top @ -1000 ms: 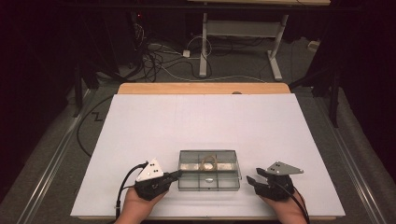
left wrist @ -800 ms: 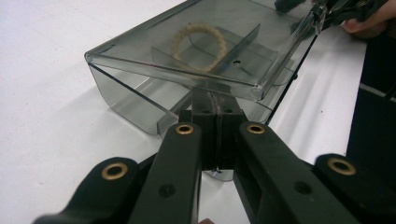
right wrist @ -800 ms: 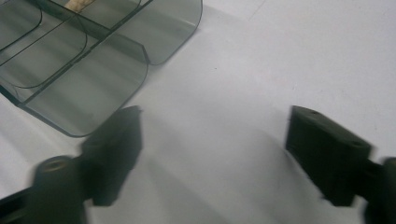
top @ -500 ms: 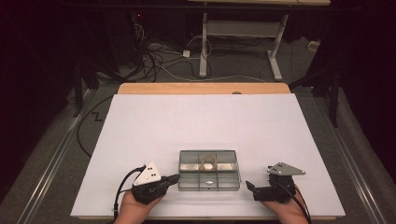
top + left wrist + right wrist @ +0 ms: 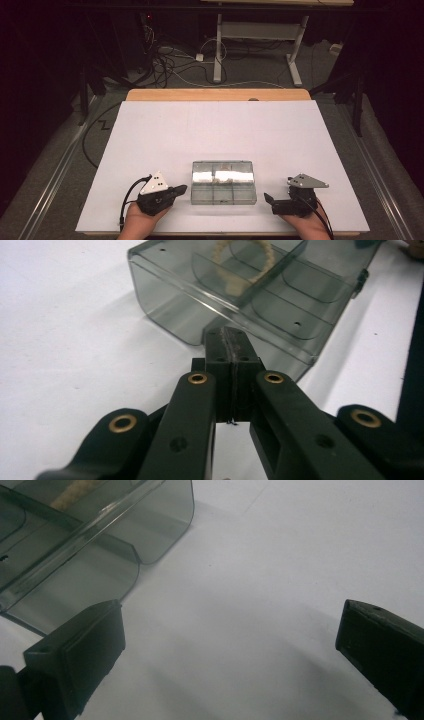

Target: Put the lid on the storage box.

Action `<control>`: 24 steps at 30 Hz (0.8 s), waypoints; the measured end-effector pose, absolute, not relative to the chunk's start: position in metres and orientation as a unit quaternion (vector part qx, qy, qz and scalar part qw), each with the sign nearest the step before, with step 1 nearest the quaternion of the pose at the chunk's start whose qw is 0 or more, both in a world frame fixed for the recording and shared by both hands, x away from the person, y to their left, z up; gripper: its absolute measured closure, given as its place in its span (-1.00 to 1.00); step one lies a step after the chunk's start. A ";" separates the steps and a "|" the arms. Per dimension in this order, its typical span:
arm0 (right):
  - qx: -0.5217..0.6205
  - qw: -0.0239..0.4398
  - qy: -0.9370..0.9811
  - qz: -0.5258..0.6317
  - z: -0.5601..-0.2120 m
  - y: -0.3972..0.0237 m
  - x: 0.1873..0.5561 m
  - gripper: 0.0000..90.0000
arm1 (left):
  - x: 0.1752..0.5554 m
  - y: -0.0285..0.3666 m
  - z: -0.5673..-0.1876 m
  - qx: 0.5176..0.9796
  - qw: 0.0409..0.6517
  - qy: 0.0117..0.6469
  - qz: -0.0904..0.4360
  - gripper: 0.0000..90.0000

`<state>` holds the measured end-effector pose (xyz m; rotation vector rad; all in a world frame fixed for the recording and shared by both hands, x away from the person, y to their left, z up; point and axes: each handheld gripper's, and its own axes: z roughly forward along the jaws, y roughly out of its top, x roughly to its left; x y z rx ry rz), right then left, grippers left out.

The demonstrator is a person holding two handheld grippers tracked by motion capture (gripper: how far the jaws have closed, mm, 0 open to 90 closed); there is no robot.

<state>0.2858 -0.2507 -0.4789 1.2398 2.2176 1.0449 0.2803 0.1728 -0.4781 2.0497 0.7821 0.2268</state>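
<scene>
- We record one clear smoke-grey plastic compartment box [image 5: 223, 182] lying flat on the white surface [image 5: 215, 130], near its front edge and between the two grippers.
- The box is split by thin clear partitions into several compartments; its lid is shut.
- Contents: in the left gripper view we see a pale beaded ring [image 5: 243, 262] in one far compartment; the near compartments in that view look empty. In the high view we note pale items in the back row, too small to tell apart.
- Left gripper [image 5: 176, 190]: we find its jaws closed flat against each other with nothing between them; their tips point at the near left end wall of the box, just short of it or touching, we cannot tell which.
- Right gripper [image 5: 268, 198]: its jaws have just been opening and now stand wide apart, holding nothing, with bare white surface between them; the right end of the box lies just beside one jaw, apart from it.
</scene>
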 end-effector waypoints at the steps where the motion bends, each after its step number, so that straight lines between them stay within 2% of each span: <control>1: 0.445 0.194 0.790 0.375 -0.479 -0.251 0.286 -0.99 | 0.282 0.174 -0.478 0.829 0.450 0.318 0.093 0.96; 12: 0.443 0.200 0.785 0.385 -0.477 -0.252 0.286 -0.99 | 0.298 0.199 -0.482 0.819 0.427 0.363 0.126 0.95; 13: 0.444 0.199 0.785 0.384 -0.477 -0.252 0.287 -0.99 | 0.300 0.201 -0.482 0.817 0.425 0.367 0.128 0.86; 17: 0.445 0.197 0.785 0.383 -0.477 -0.252 0.287 -0.99 | 0.303 0.205 -0.485 0.820 0.419 0.366 0.133 0.78; 24: 0.444 0.199 0.783 0.387 -0.477 -0.251 0.287 -0.99 | 0.308 0.207 -0.490 0.820 0.413 0.379 0.116 0.13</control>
